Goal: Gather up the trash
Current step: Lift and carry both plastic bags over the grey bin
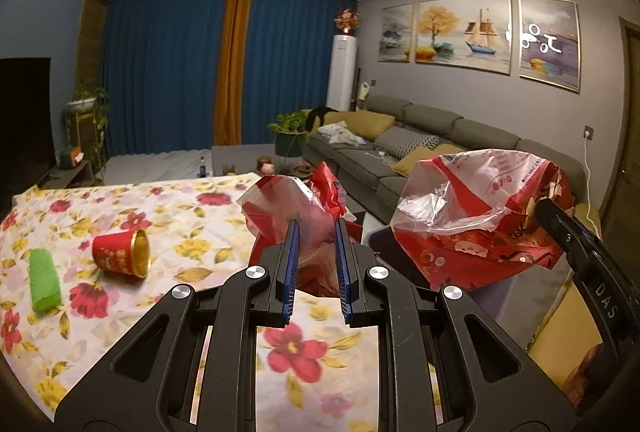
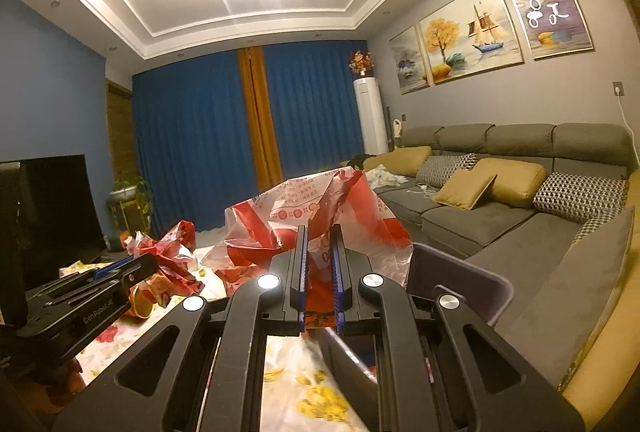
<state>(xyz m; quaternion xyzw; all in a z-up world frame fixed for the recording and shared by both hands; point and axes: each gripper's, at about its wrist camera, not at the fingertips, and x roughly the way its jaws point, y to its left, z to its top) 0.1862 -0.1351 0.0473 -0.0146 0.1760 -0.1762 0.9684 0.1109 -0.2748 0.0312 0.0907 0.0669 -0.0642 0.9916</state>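
A red and clear plastic bag is held up between both grippers above the table edge. My left gripper is shut on one edge of the bag. My right gripper is shut on the other edge of the bag; it also shows at the right of the left wrist view. A red paper cup with a gold inside lies on its side on the floral tablecloth. A green sponge-like roll lies left of the cup.
A purple-grey bin stands beside the table, below the bag. A grey sofa with yellow cushions runs along the right wall. A dark TV stands at the left. Blue curtains hang at the back.
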